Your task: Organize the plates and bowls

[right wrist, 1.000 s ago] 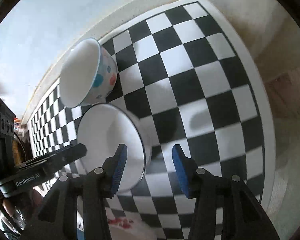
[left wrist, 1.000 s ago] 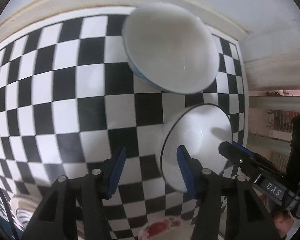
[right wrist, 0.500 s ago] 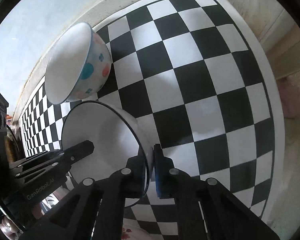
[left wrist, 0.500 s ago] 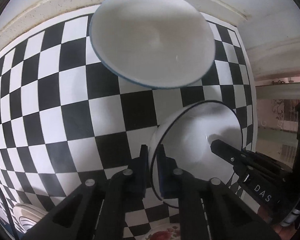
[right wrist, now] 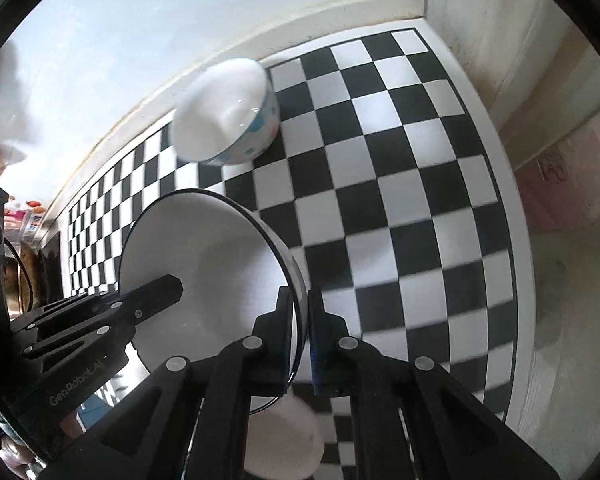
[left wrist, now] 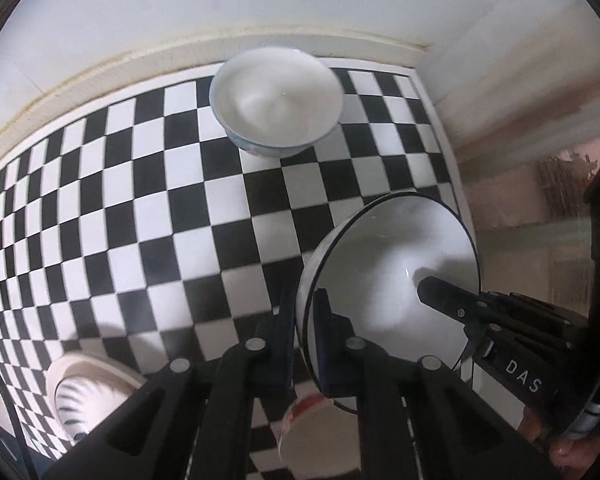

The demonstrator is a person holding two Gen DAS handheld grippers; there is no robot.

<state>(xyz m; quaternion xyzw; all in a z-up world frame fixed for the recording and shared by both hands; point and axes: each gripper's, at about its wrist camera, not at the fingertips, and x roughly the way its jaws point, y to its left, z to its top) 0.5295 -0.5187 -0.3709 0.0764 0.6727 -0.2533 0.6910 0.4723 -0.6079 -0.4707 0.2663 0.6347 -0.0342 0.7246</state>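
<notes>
Glossy round white bowl [left wrist: 400, 264] | black rim | checkered cloth [left wrist: 140, 200]

A black-and-white checkered cloth [left wrist: 148, 208] is spread over the bench and bordered w/ a thin black line and a white margin [right wrist: 500, 184] on the right side. At the back, a cream-coloured ledge [left wrist: 112, 68] is seen along the cloth's far edge, and above it a plain pale wall [left wrist: 220, 4] is seen. Beyond the cloth's right edge, a beige wall [right wrist: 512, 40] is seen. In the right wrist view, some colourful items [right wrist: 24, 210] are seen far left, too small and blurred to be identified.
</notes>
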